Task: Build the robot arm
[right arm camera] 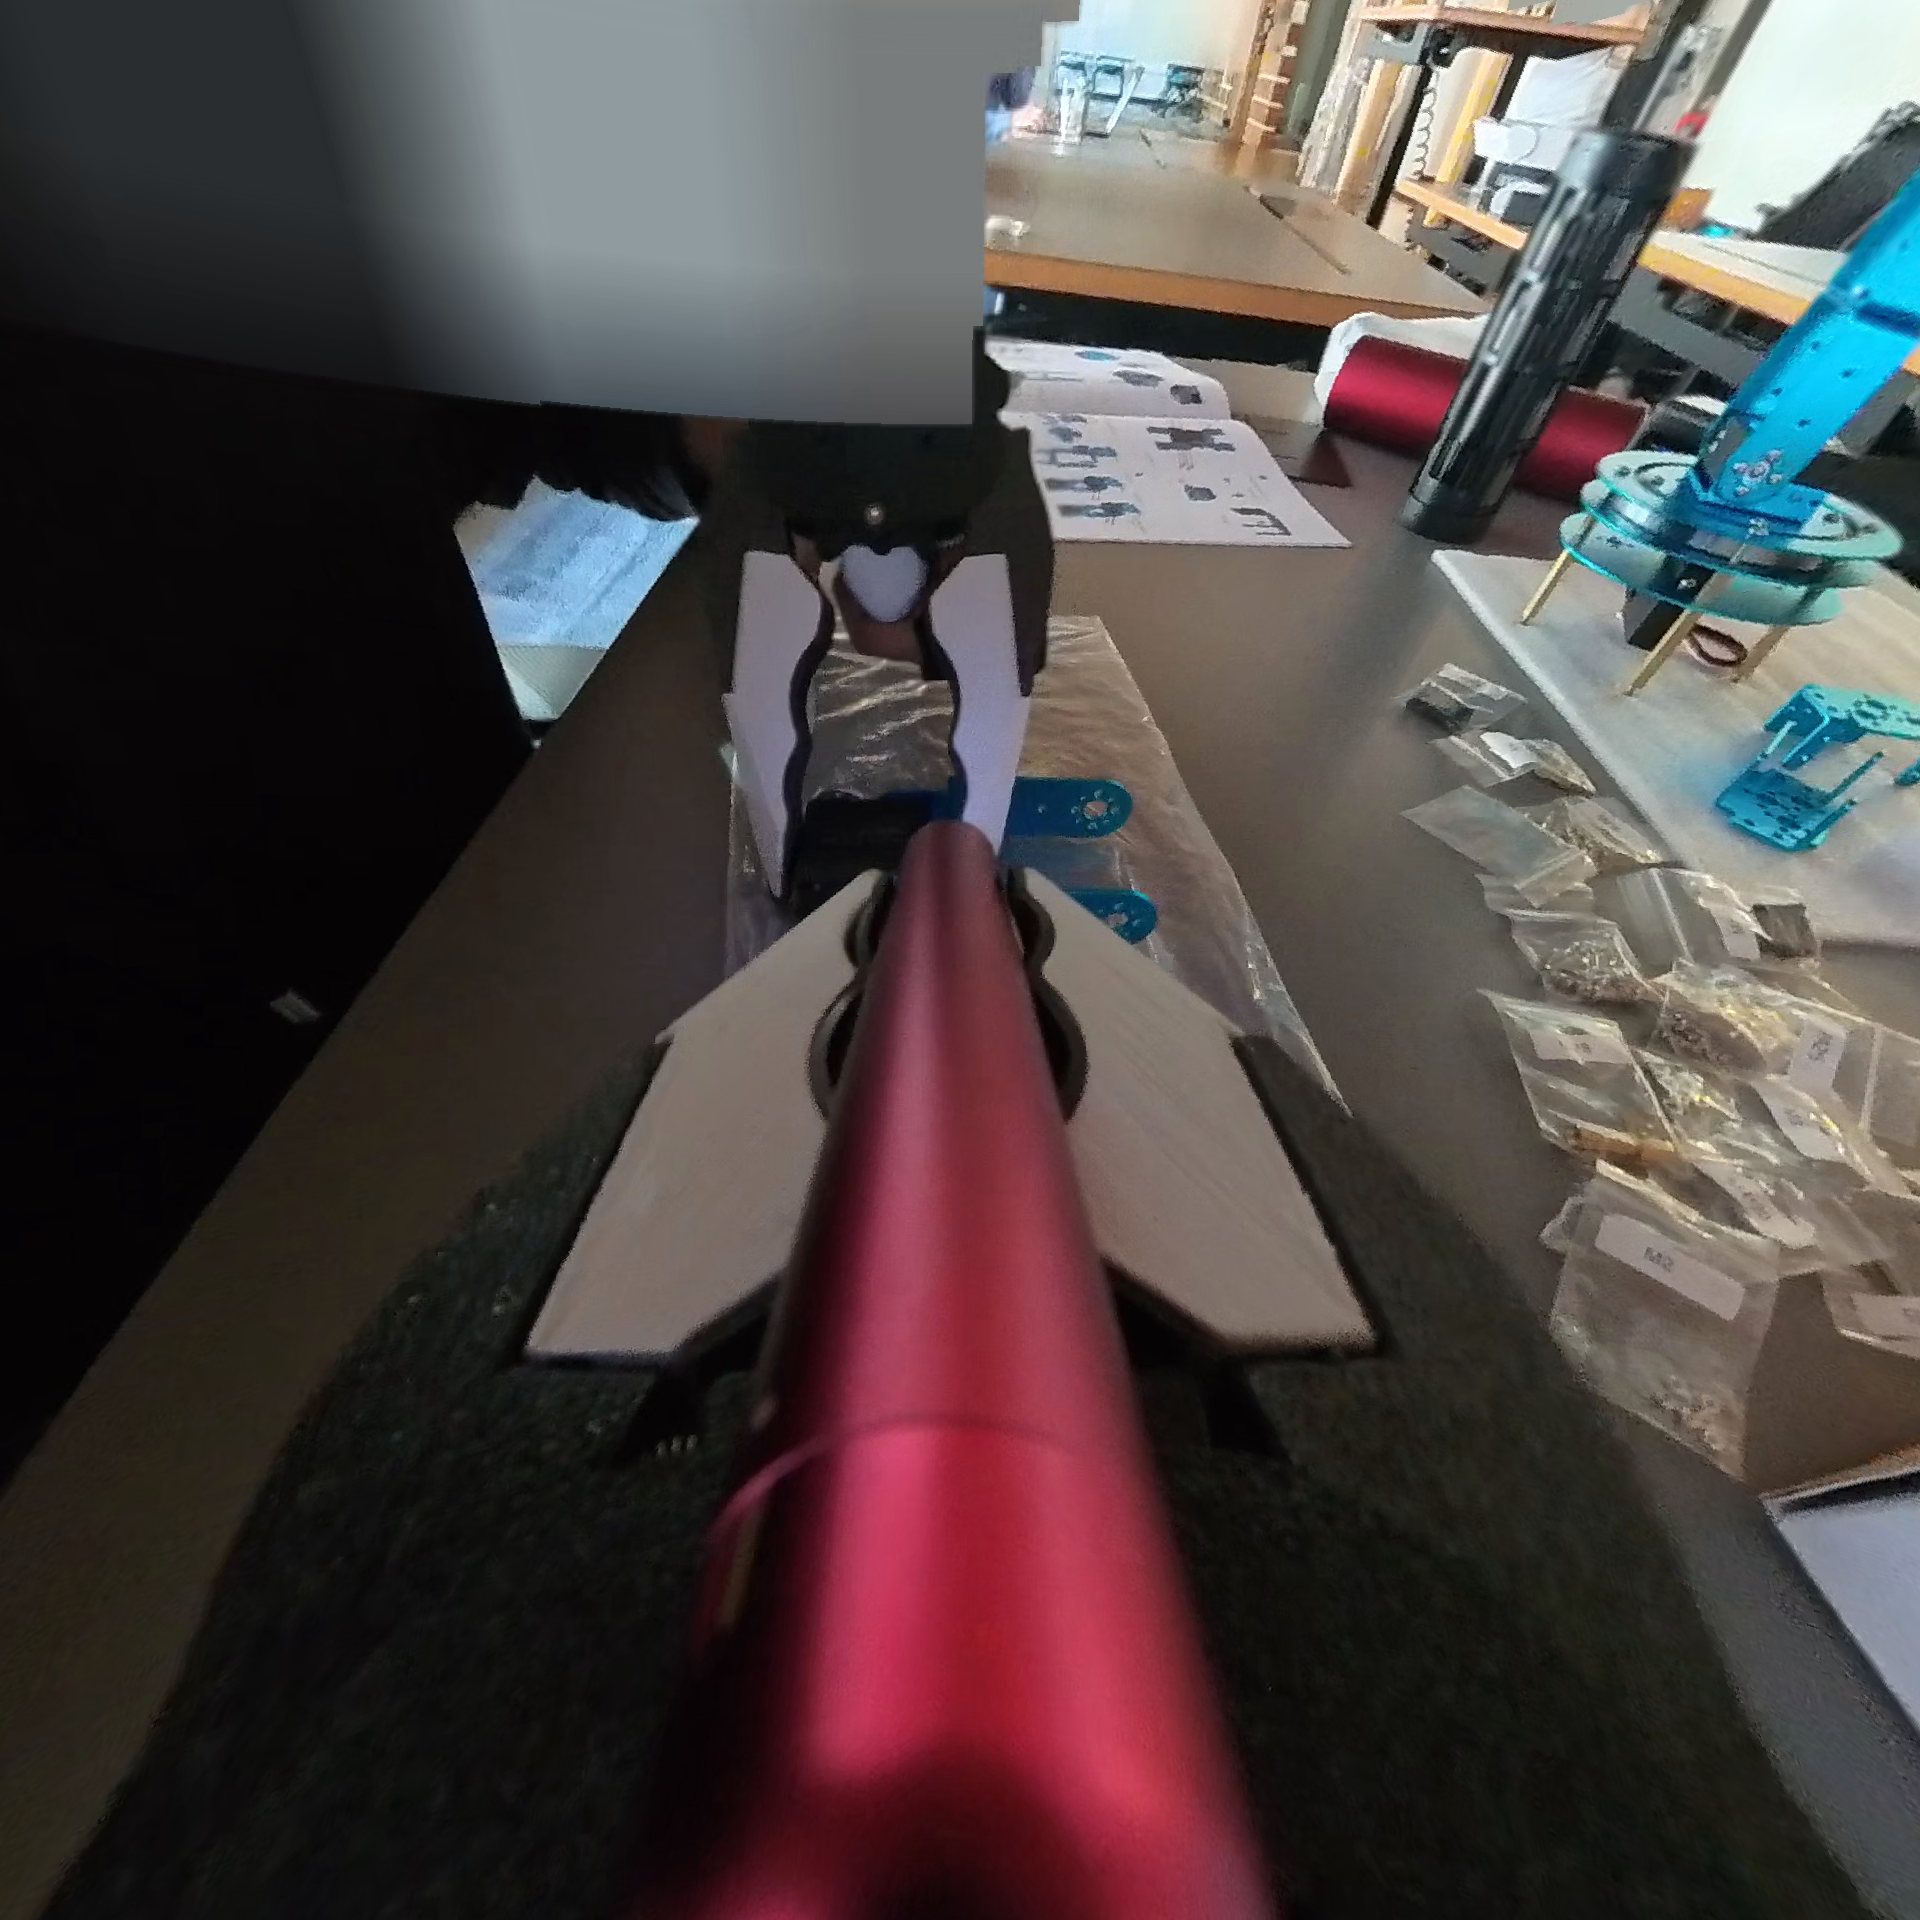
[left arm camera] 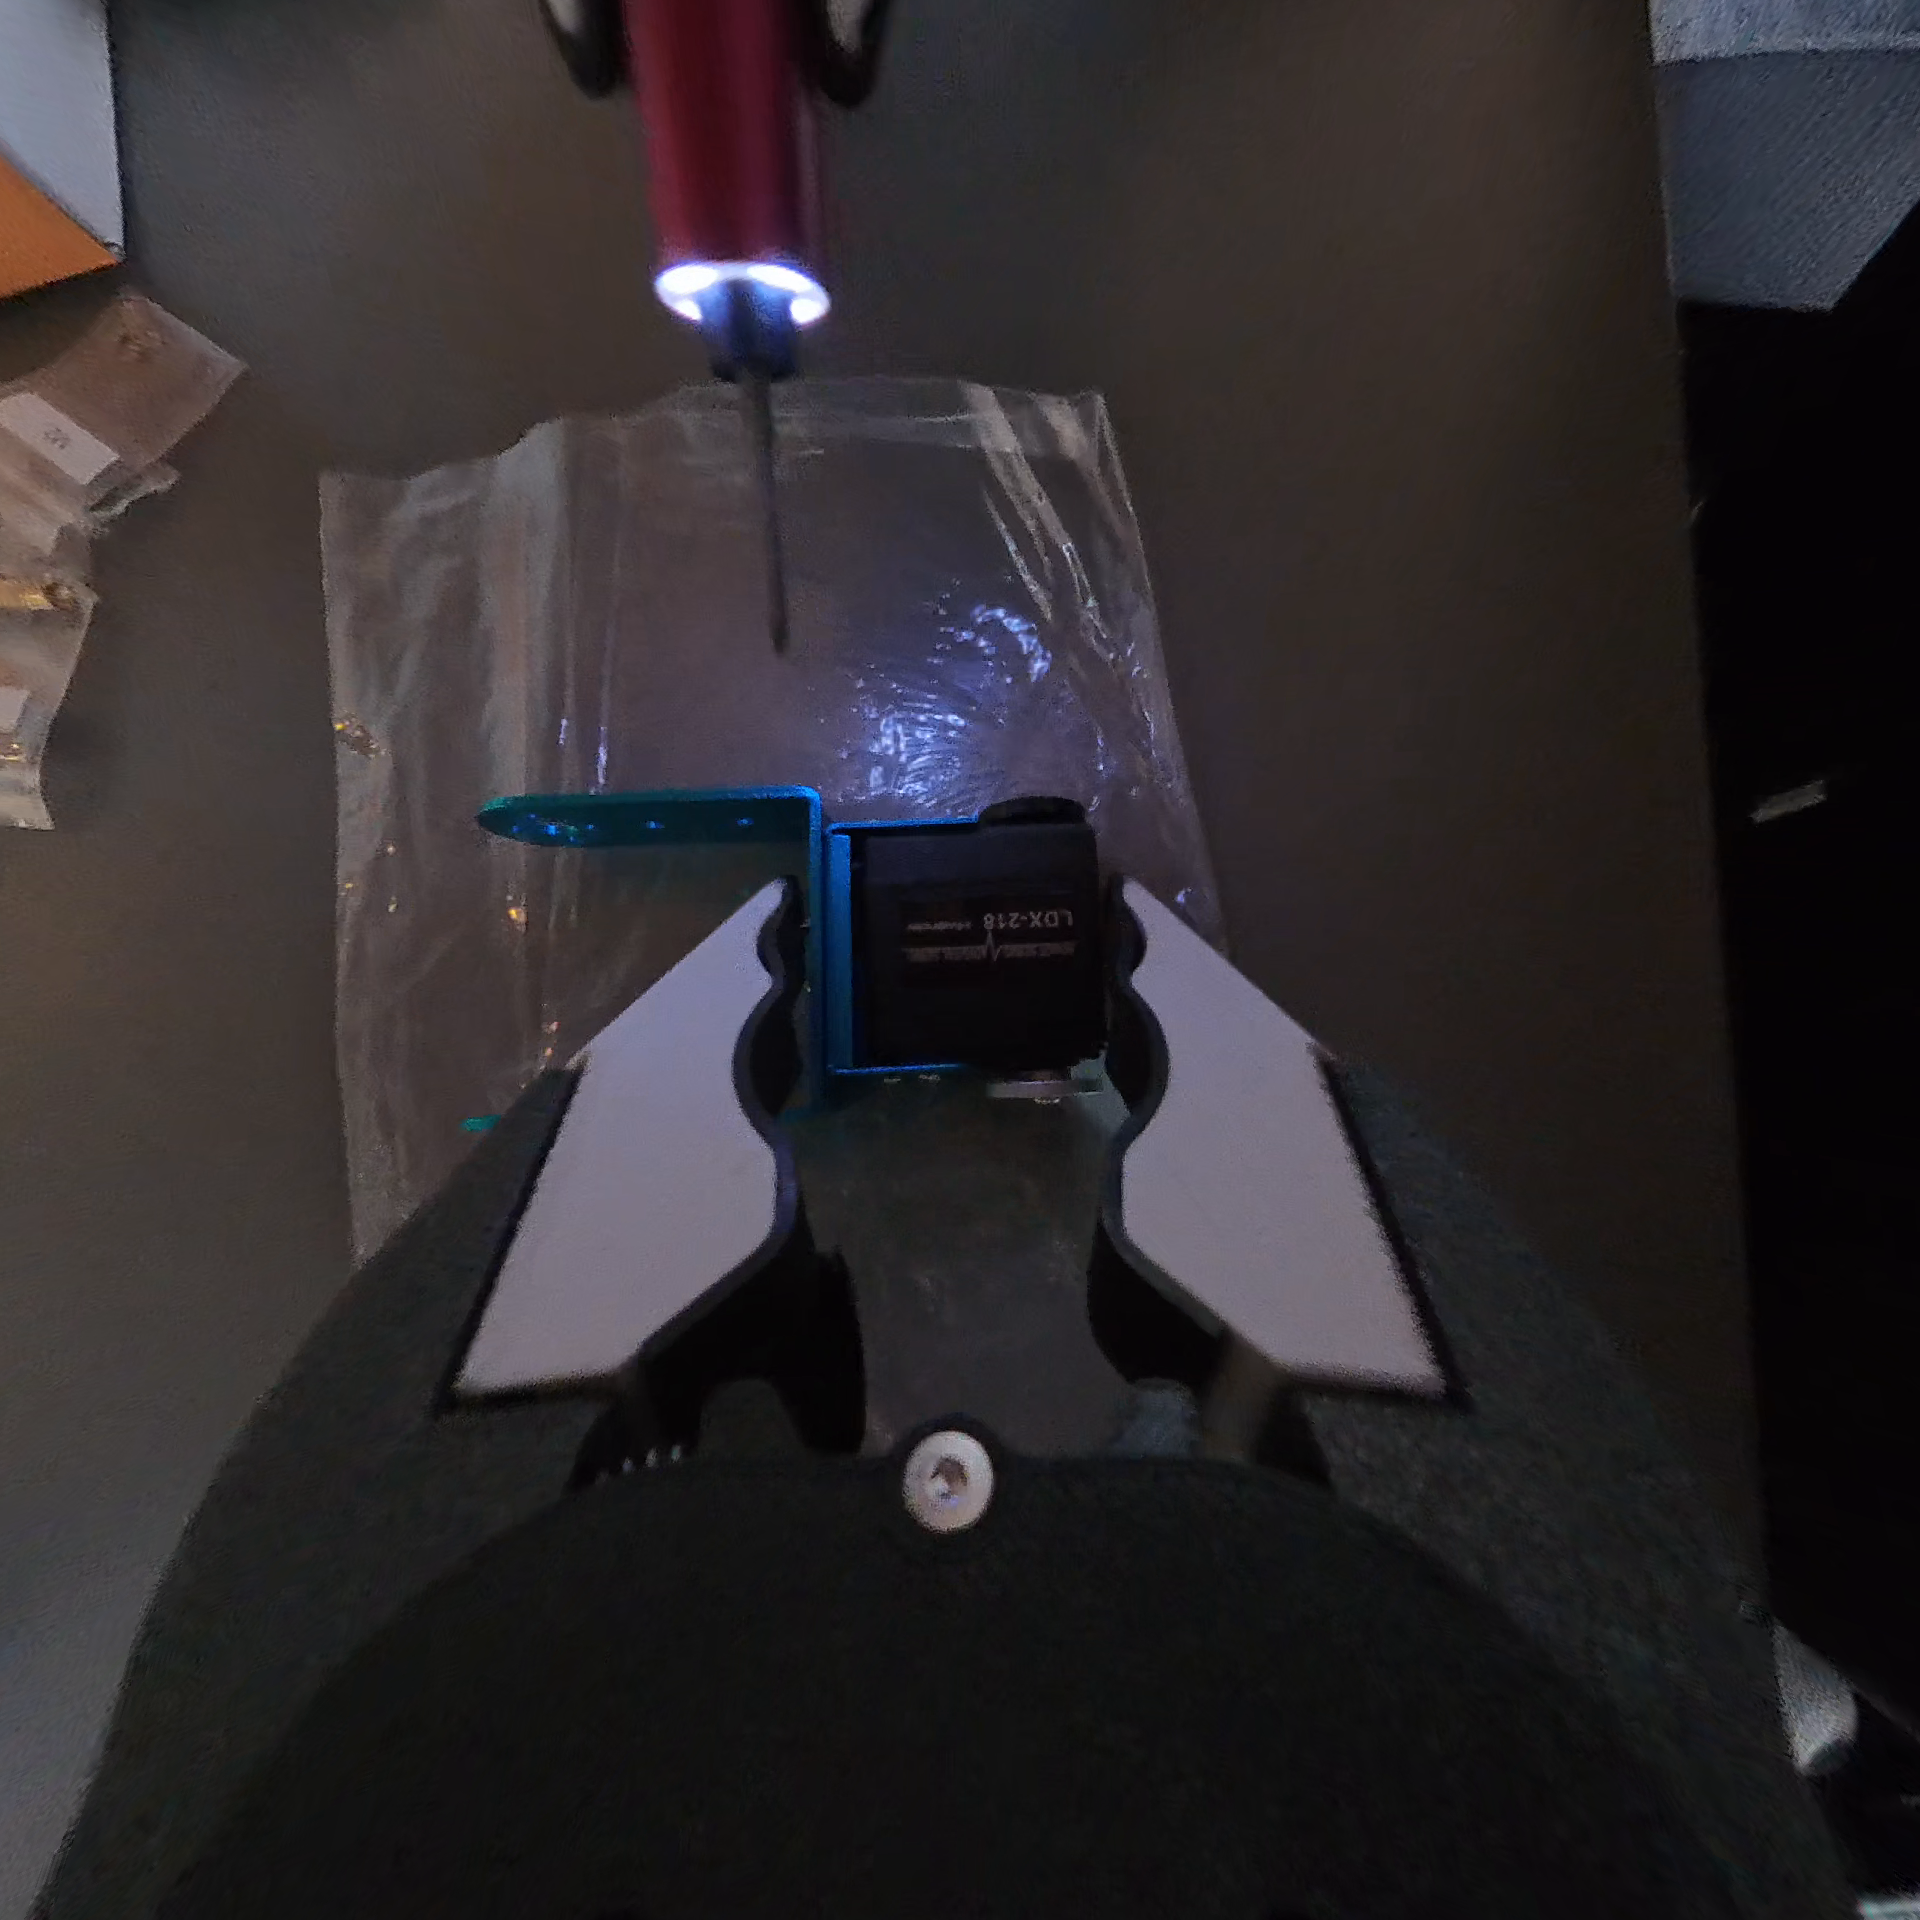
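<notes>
So, left claw [left arm camera: 961, 971] clamped on a black servo [left arm camera: 982, 951] w/ blue bracket [left arm camera: 665, 826] attached, held just above a clear plastic bag [left arm camera: 727, 623] on the dark worktop [left arm camera: 1403, 520]. Right claw [right arm camera: 940, 894] gripping a red electric screwdriver [right arm camera: 935, 1299], light on, bit [left arm camera: 771, 520] aimed toward the servo, tip not touching. Small parts bags [right arm camera: 1662, 1039] + blue robot arm [right arm camera: 1787, 416] far right.

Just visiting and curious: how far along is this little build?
Done: the black servo already sits in its blue bracket, gripped by the left gripper. In hand: the right gripper holds a red screwdriver, its bit hovering short of the bracket. Left: parts bags lie unopened.
</notes>
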{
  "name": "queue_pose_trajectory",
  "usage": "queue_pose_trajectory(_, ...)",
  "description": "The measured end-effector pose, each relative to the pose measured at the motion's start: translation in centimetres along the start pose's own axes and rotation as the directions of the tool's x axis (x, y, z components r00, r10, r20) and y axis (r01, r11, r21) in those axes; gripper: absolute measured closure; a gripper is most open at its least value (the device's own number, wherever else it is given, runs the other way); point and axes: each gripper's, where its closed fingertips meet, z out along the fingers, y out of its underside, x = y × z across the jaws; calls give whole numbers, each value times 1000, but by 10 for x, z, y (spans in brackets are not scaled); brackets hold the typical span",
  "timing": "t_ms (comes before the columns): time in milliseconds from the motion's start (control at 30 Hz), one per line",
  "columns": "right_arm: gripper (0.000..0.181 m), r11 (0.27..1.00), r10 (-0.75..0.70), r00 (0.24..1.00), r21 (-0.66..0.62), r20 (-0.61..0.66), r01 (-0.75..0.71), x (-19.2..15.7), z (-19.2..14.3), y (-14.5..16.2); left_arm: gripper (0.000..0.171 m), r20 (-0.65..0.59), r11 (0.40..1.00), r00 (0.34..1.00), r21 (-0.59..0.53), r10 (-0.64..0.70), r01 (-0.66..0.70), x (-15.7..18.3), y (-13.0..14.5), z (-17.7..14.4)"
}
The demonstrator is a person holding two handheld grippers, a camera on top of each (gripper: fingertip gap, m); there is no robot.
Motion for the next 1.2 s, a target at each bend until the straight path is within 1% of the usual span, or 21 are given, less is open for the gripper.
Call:
queue_pose_trajectory(67, 160, 999, 35, 999, 30, -11, -35, 6, -3, -2, 117, 17, 1000, 999, -9, 30, -30, -1, -1, -1)
queue_pose_trajectory(100, 160, 997, 61, 998, 44, -7, -60, 7, -5, -4, 117, 56, 998, 997, 8, 58, -58, -5, -3, -2)
queue_pose_trajectory(167, 159, 990, 123, 992, 67, 9, -123, 11, -7, -6, 117, 169, 991, 984, 103, 62, -80, -20, -16, -10)
queue_pose_trajectory(267, 160, 981, 173, 984, 85, 36, -175, 11, -8, -8, 117, 212, 952, 977, 303, -36, -31, -35, -35, -26)
queue_pose_trajectory(300, 160, 982, 171, 985, 77, 29, -173, 12, -8, -6, 117, 216, 939, 975, 343, -58, -20, -39, -38, -30)
queue_pose_trajectory(433, 160, 981, 186, 983, 56, 4, -186, 16, -6, -2, 116, 240, 919, 970, 392, -48, -51, -43, -36, -37)
queue_pose_trajectory(500, 160, 981, 182, 983, 63, 0, -182, 16, -6, -3, 116, 223, 916, 974, 399, -46, -48, -41, -37, -38)
queue_pose_trajectory(567, 160, 981, 183, 983, 68, -9, -182, 17, -5, -3, 116, 240, 911, 971, 406, -27, -75, -39, -38, -39)
queue_pose_trajectory(700, 160, 979, 185, 983, 86, 3, -185, 16, -5, -6, 116, 248, 920, 969, 384, -18, -81, -39, -37, -35)
queue_pose_trajectory(1000, 160, 983, 164, 986, 81, -5, -163, 13, 0, -6, 117, 238, 919, 971, 385, -5, -90, -35, -38, -33)
queue_pose_trajectory(1200, 160, 984, 163, 986, 69, 18, -164, 9, 2, -5, 117, 234, 918, 972, 386, -4, -89, -34, -39, -33)
